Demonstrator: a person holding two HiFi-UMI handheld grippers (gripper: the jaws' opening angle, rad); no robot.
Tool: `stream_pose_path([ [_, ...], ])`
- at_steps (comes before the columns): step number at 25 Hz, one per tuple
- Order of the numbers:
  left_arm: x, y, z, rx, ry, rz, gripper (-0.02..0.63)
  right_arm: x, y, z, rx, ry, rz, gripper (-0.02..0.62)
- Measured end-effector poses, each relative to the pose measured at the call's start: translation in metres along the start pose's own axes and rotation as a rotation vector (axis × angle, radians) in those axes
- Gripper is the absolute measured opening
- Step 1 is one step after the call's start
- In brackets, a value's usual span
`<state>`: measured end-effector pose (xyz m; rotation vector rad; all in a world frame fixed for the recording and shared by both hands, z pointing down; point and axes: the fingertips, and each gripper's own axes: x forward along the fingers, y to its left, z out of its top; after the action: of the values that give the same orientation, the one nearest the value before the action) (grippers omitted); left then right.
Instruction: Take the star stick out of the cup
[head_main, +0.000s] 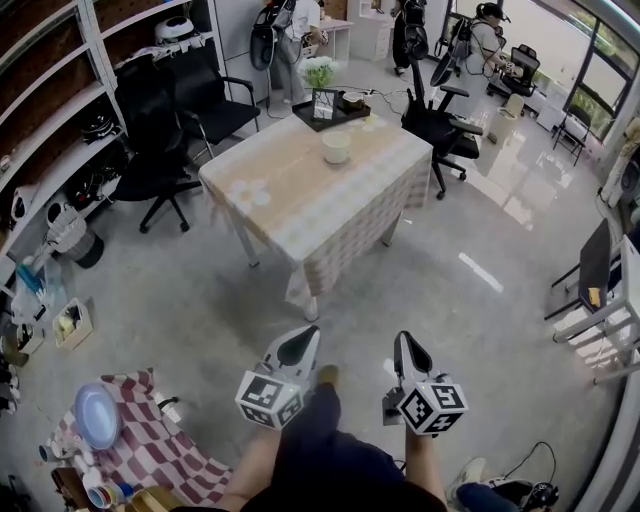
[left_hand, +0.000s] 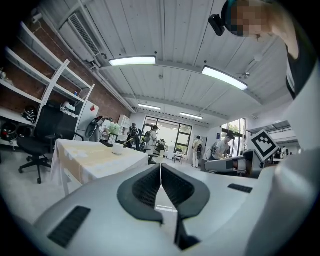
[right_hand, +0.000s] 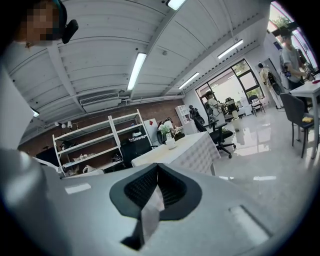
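Observation:
A white cup (head_main: 337, 147) stands on the far half of a table with a pale checked cloth (head_main: 300, 205), well ahead of me. The cup (left_hand: 118, 148) is small in the left gripper view and small again (right_hand: 171, 143) in the right gripper view. The star stick is too small to make out. My left gripper (head_main: 300, 347) is held low in front of the person's body, jaws together with nothing between them (left_hand: 160, 167). Beside it, my right gripper (head_main: 408, 348) is likewise shut and empty (right_hand: 158, 167). Both are far short of the table.
A black tray (head_main: 330, 108) with a plant and a frame sits at the table's far end. Black office chairs (head_main: 160, 165) stand left of the table, another (head_main: 435, 125) to its right. Shelves (head_main: 60, 120) line the left wall. A checked cloth with a blue plate (head_main: 97, 415) lies on the floor.

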<state>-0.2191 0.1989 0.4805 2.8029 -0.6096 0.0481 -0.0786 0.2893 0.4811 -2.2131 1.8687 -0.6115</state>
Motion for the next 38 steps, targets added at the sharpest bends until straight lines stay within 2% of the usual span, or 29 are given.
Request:
stream_pose_path([
  [14, 0.089, 0.055, 0.032, -0.023, -0.001, 0.026, 0.011, 0.099, -0.04, 0.054, -0.001, 0.01, 0.007, 0.002],
  [28, 0.152, 0.114, 0.056, -0.022, -0.007, 0.028, 0.011, 0.19, -0.052, 0.079, 0.017, 0.001, 0.022, 0.002],
  [38, 0.184, 0.139, 0.065, -0.027, -0.01, 0.007, 0.011, 0.219, -0.062, 0.091, 0.026, -0.016, -0.001, 0.002],
])
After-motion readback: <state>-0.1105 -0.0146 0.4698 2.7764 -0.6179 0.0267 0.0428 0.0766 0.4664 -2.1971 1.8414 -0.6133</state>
